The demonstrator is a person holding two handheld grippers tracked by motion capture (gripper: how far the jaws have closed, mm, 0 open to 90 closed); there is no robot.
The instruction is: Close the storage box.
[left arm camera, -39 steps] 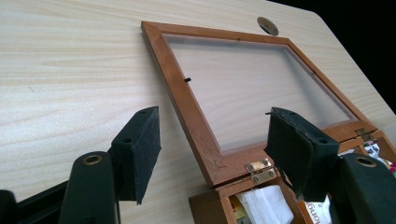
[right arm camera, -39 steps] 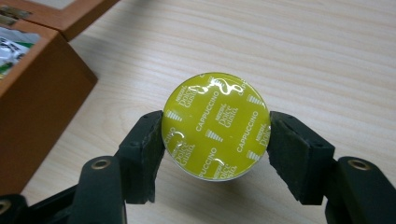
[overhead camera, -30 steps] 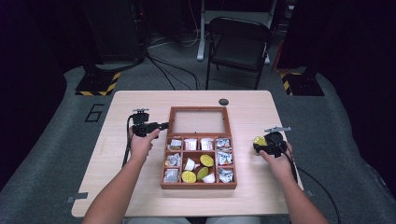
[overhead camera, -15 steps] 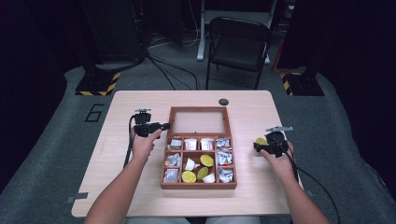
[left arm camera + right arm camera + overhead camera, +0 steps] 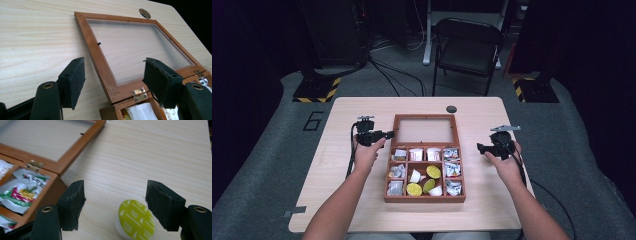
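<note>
moved: our right gripper (image 5: 115, 205) lifted off the pod (image 5: 135, 219), jaws just opening, nothing in them | pod: on the table right of the box (image 5: 424, 197) | left gripper (image 5: 113, 82): open, empty, over the lid (image 5: 100, 60) | tip: we'd clear upward before the next grab

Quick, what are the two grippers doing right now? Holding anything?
Left gripper: open, holding nothing, above the box's lid.
Right gripper: open, jaws have just been opening; the green-topped cup sits on the table between them, not gripped.
</note>
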